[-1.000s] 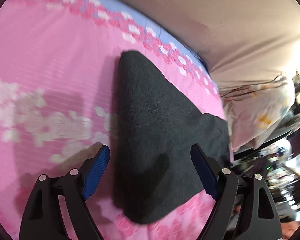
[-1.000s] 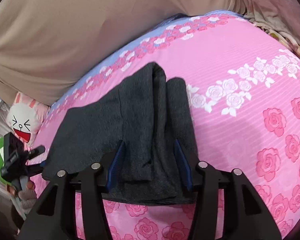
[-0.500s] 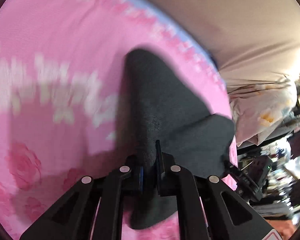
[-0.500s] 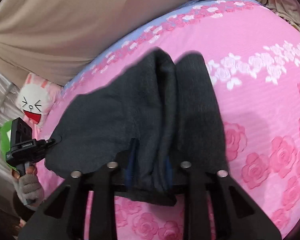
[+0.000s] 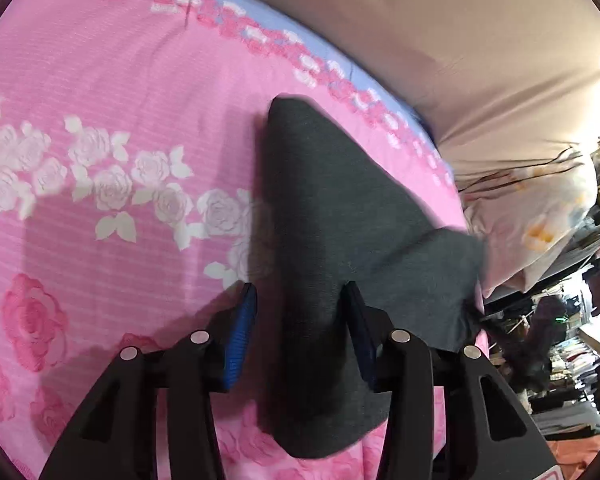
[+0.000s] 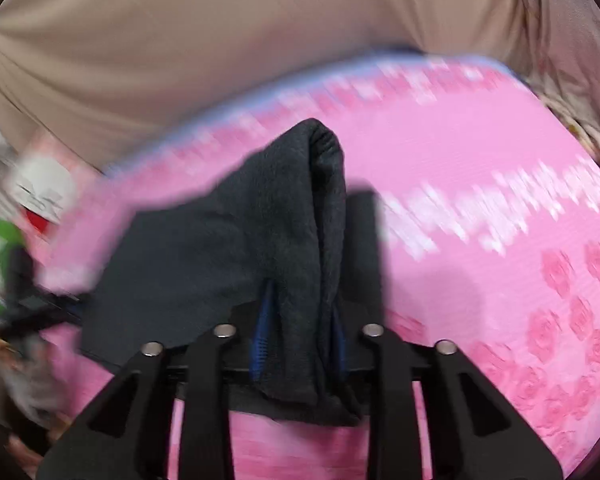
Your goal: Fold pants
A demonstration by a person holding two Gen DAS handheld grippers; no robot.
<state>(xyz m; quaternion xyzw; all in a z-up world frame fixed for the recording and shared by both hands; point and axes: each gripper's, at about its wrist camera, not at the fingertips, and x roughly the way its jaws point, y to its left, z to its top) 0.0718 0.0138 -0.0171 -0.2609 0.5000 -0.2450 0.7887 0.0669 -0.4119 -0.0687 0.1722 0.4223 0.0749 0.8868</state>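
Dark grey knit pants [image 5: 320,248] lie folded on a pink rose-print bedsheet [image 5: 112,92], their narrow end reaching toward the sheet's blue-and-rose border and the beige fabric [image 5: 440,32] that rises behind it. Seen from the left wrist, the left gripper [image 5: 300,300] has its blue-padded fingers spread to either side of the cloth, a gap showing beside the left pad, so its jaws stand apart and do not pinch the pants. To that gripper's left the sheet is bare, a broad stretch of white and pink roses; to its right the pants run up to the bed's edge, where a pale floral pillow [image 5: 540,216] and cluttered shelves sit close by. The right wrist view is blurred; there the right gripper [image 6: 300,320] has its jaws drawn in against a raised ridge of the pants [image 6: 300,240], bunching it between the pads. Bare sheet spreads to the right. No writing can be read.
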